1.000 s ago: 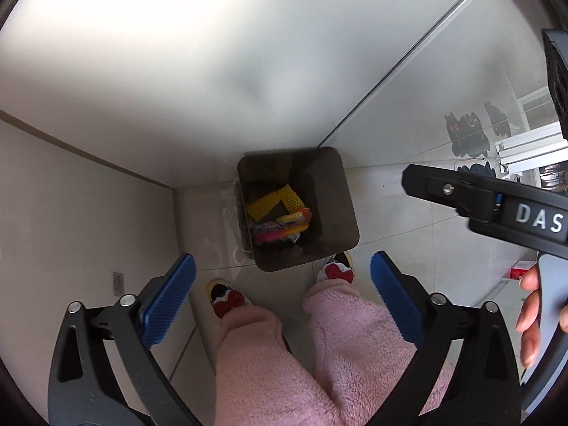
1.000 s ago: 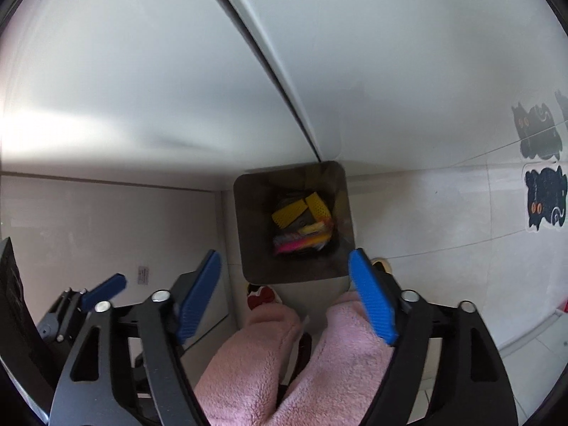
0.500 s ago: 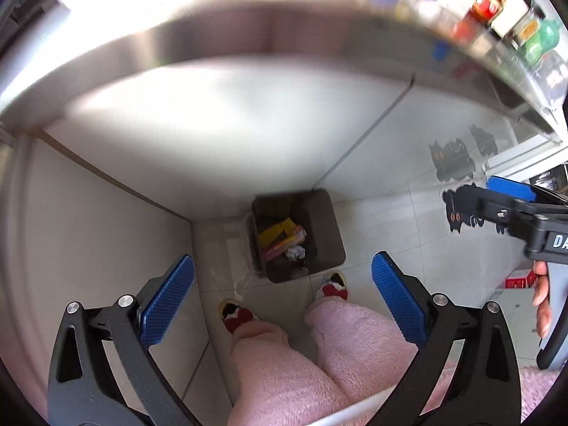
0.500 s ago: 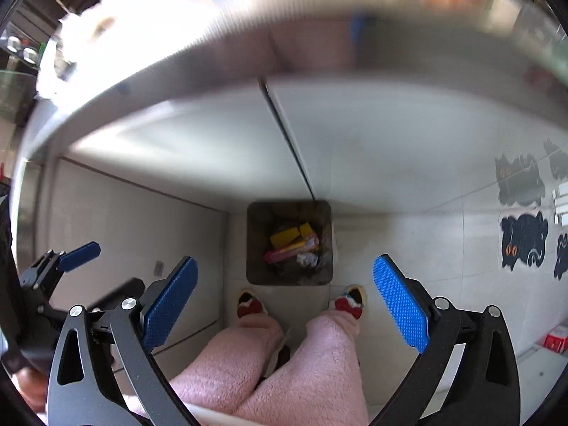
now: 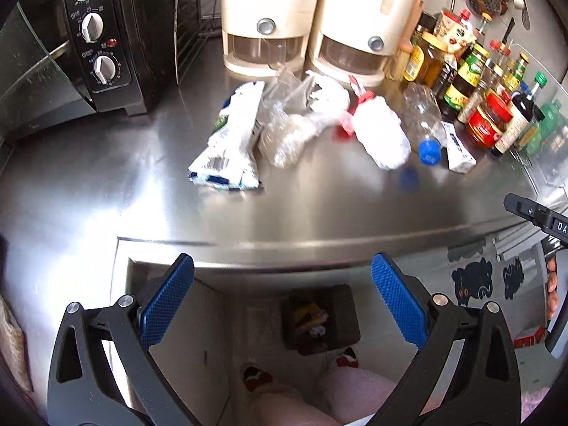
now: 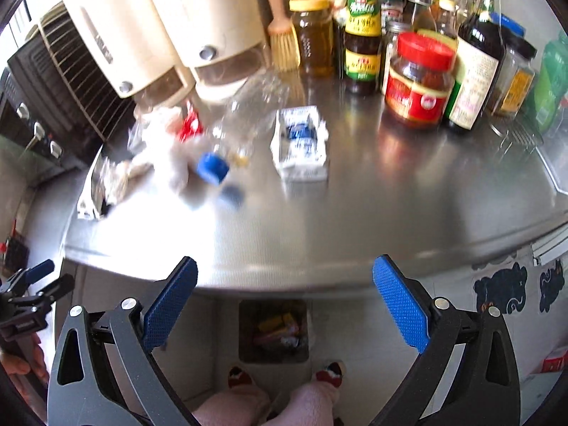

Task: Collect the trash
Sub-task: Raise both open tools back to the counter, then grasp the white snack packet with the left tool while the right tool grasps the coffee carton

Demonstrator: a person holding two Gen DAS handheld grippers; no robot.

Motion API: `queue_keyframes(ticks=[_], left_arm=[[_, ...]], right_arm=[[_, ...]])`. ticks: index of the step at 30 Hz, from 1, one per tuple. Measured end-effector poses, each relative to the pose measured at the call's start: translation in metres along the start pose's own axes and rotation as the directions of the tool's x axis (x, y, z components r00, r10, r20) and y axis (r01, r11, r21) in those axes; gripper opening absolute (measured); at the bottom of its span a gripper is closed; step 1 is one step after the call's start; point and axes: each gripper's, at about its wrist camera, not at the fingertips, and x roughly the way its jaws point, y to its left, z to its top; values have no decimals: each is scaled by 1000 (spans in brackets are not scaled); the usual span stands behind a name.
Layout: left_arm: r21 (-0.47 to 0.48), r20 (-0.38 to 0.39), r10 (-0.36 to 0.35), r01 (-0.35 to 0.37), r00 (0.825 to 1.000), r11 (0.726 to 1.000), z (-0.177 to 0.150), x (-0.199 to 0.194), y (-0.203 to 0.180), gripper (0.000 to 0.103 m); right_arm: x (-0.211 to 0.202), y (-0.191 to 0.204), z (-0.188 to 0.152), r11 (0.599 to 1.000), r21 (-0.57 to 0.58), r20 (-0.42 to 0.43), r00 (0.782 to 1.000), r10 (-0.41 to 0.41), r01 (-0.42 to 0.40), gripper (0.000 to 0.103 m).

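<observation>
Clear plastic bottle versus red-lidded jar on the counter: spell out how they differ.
The clear plastic bottle lies on its side; the red-lidded jar stands upright. The bottle looks empty and crumpled, with a blue cap; the jar is full of dark red paste under a red lid and label. The bottle lies among the trash, the jar among the condiments. Both rest on the steel counter.

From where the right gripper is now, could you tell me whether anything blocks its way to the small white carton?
Nothing visible does. The right gripper is open and empty, and bare steel counter lies between it and the white carton.
</observation>
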Motion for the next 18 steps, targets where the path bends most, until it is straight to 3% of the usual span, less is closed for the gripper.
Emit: queue_keyframes(ticks=[11,16,18], left_arm=[[-13,33,64,-63,997,998,57,27,39,95],[-33,22,61,-61,998,998,69,46,51,93],[-29,12,58,-57,998,998,73,54,52,88]], right_arm=[[30,-4,57,998,-6,53,997,-58,59,98],[59,-5,65,995,-28,26,995,-97,98,84],[69,-7,67,994,-30,11,994,-107,107,82]])
